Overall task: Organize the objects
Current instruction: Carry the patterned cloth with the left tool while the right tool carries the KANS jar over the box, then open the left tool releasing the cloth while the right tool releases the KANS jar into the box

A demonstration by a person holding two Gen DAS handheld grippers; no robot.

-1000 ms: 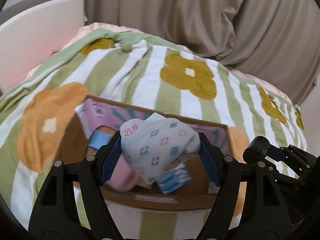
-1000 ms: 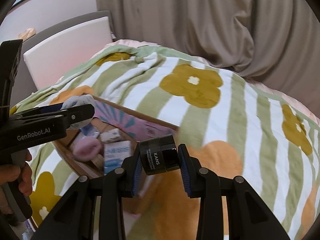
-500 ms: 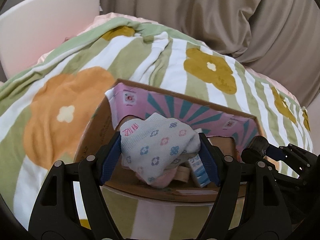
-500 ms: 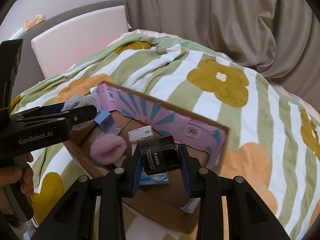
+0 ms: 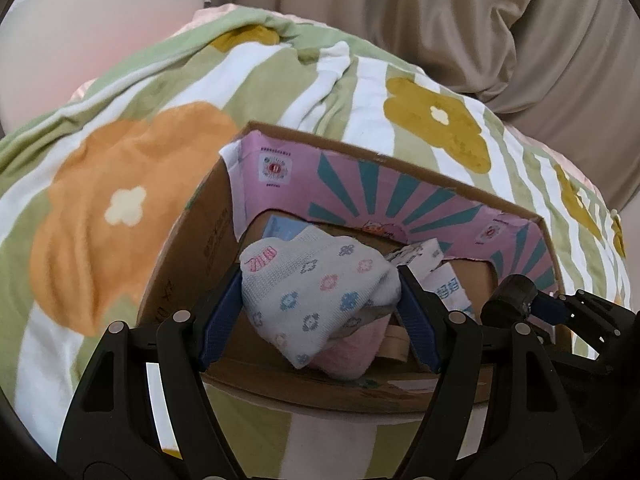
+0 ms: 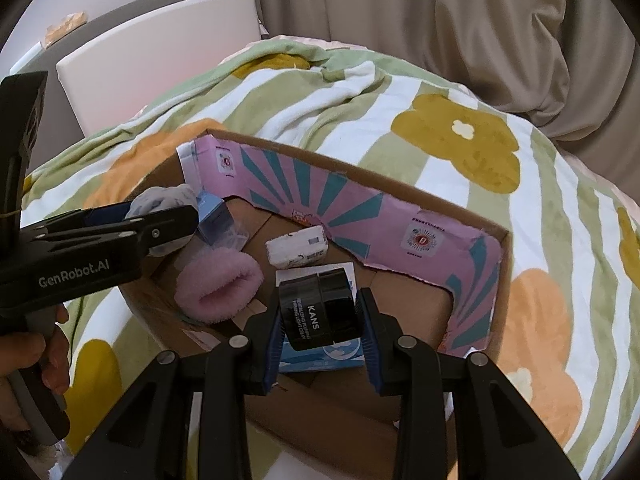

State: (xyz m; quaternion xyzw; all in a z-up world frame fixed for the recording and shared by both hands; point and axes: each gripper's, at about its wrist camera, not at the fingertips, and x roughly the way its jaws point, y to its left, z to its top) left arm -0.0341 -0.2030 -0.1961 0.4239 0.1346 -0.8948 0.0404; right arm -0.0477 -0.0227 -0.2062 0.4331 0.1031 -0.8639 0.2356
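Note:
My left gripper [image 5: 320,300] is shut on a rolled white sock [image 5: 316,292] dotted with small flowers, held over the near left part of an open cardboard box [image 5: 400,172]. The same sock [image 6: 164,200] shows in the right wrist view, at the box's left wall. My right gripper [image 6: 320,316] is shut on a small black jar [image 6: 318,304] marked KANS, hanging over the near middle of the box [image 6: 492,292]. Inside the box lie a pink fluffy roll [image 6: 218,284], a white packet [image 6: 298,248], a blue carton [image 6: 214,216] and a blue-and-white pack [image 6: 320,356].
The box sits on a striped green-and-white blanket [image 6: 400,92] with orange and mustard flowers, spread over a bed. A white headboard [image 6: 160,52] stands at the far left and grey curtains [image 6: 440,12] hang behind. A hand [image 6: 36,356] holds the left gripper's handle at the lower left.
Both grippers have sunk and come in over the box, which now fills more of each view. The sock and the jar stay gripped as before.

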